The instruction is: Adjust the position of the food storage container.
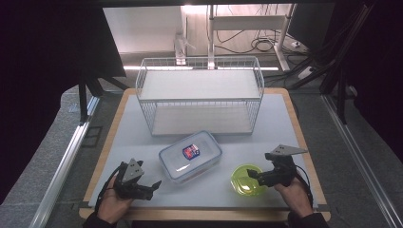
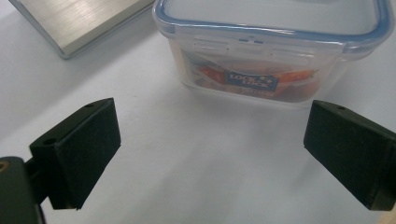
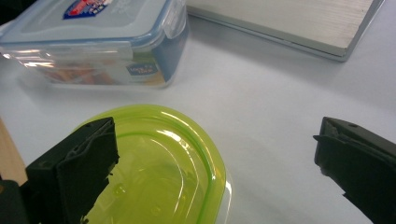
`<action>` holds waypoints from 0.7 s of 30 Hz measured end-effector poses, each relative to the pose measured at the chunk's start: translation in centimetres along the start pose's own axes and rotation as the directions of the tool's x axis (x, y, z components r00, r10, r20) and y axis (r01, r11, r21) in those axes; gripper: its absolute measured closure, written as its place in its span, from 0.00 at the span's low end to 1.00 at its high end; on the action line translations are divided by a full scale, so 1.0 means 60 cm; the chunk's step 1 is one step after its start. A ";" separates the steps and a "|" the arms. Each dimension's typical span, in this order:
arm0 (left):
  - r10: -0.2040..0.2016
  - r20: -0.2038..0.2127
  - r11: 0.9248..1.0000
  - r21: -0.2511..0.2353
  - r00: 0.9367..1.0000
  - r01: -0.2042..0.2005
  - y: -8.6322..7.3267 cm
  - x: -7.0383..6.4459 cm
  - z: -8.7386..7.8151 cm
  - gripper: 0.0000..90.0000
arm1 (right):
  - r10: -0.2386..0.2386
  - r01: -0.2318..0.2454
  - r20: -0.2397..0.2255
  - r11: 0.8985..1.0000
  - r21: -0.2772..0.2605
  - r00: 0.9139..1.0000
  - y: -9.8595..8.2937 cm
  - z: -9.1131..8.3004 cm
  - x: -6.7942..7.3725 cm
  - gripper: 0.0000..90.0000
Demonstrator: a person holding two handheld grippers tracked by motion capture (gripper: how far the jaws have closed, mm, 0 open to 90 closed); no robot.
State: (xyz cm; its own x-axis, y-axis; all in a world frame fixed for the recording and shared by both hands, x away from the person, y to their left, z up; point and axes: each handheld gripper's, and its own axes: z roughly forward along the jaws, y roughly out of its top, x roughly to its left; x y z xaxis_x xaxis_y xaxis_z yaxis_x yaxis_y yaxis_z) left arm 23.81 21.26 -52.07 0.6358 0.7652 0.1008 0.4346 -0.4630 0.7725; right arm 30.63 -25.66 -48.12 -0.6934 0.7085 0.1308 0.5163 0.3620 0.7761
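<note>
A clear plastic container [image 1: 190,156] with a blue-rimmed lid and a red and blue label lies in the middle of the white mat. My left gripper [image 1: 153,186] stands open to its left, near the front edge. In the left gripper view the container [image 2: 261,60] sits just ahead of the open left gripper [image 2: 210,123], apart from both jaws. A translucent lime-green bowl [image 1: 248,180] rests at the front right, and my right gripper [image 1: 251,176] hangs open over its right side. In the right gripper view the green bowl [image 3: 159,172] lies under the left jaw of the open right gripper [image 3: 217,140].
A white wire rack [image 1: 199,95] with two shelves stands at the back of the mat; its metal base edge [image 3: 289,23] shows near both grippers. The mat lies on a wooden board [image 1: 304,142]. The clear container [image 3: 98,42] is just beyond the green bowl.
</note>
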 end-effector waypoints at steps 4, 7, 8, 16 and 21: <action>0.011 -0.003 1.000 0.009 1.000 -0.011 0.000 -0.001 0.000 0.05 | 0.006 -0.006 0.020 1.000 0.006 1.000 0.000 0.002 0.002 0.00; 0.019 0.007 1.000 0.002 1.000 -0.019 0.001 -0.003 -0.001 0.05 | 0.004 -0.005 0.022 1.000 0.015 1.000 0.000 0.003 0.002 0.00; 0.021 0.010 1.000 0.001 1.000 -0.021 0.001 -0.004 -0.001 0.05 | 0.005 -0.005 0.017 1.000 0.016 1.000 0.000 0.003 0.002 0.00; 0.030 0.034 0.999 -0.046 0.999 -0.028 0.007 -0.012 -0.008 0.05 | 0.018 -0.019 0.027 1.000 0.014 0.999 0.005 -0.003 0.008 0.12; 0.031 0.029 0.999 -0.039 0.999 -0.030 0.005 -0.011 -0.007 0.06 | -0.010 0.010 0.039 1.000 0.002 0.999 0.013 -0.014 0.019 0.32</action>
State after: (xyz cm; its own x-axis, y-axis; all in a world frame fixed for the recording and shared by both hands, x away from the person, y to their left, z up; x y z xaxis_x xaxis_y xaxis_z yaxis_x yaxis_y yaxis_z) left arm 23.24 20.80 -51.66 0.6669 0.7375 0.1065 0.3904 -0.4676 0.7930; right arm 29.83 -25.09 -46.85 -0.6786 0.7278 0.0986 0.5101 0.3705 0.7763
